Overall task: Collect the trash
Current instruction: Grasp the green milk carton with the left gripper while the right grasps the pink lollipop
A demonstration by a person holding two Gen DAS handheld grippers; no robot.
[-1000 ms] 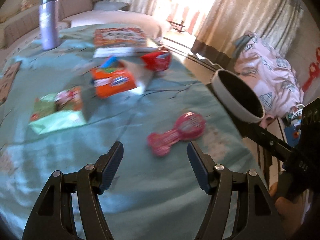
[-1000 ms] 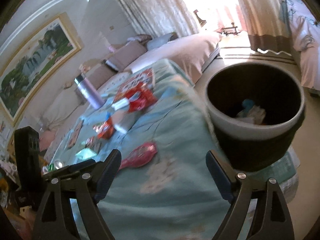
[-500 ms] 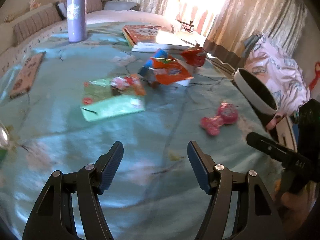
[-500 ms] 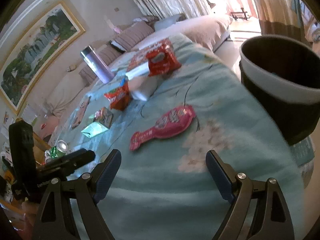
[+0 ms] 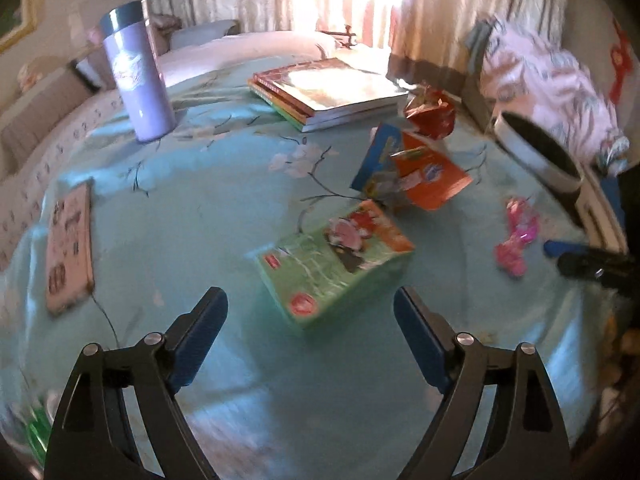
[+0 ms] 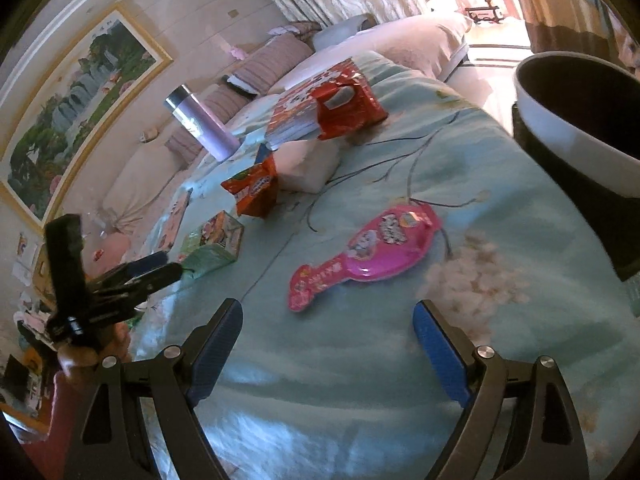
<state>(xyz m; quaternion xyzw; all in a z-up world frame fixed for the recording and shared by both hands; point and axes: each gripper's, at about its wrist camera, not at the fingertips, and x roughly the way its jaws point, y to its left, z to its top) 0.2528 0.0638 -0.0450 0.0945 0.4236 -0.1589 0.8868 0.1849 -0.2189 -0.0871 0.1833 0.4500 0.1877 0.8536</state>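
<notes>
From the left wrist camera, the left gripper (image 5: 310, 322) hangs above a bed covered with a teal bedspread (image 5: 192, 208), its jaws spread wide and holding nothing. Just ahead of the fingertips lies a green snack packet (image 5: 336, 264). Beyond it, an orange packet (image 5: 430, 180) leans against a blue one (image 5: 378, 156), and a crumpled red wrapper (image 5: 430, 114) sits near a stack of books (image 5: 328, 92). A purple flask (image 5: 138, 72) stands upright at the far left, and a pink card (image 5: 70, 236) lies flat near the left edge. A pink wrapper (image 5: 516, 236) lies to the right, close to the bed's edge, with the bin (image 5: 536, 152) off the side of the bed beyond it.

From the right wrist camera, the right gripper (image 6: 328, 342) also has its jaws spread and empty, poised over the bedspread (image 6: 500, 320). The pink wrapper (image 6: 368, 256) lies just ahead, between the fingertips and the orange packet (image 6: 254, 188). The red wrapper (image 6: 346, 102) rests by the books farther back. The bin (image 6: 576, 136) stands at the right, beside the bed. The left gripper (image 6: 132, 276) shows at the left, near the green packet (image 6: 214, 244).
</notes>
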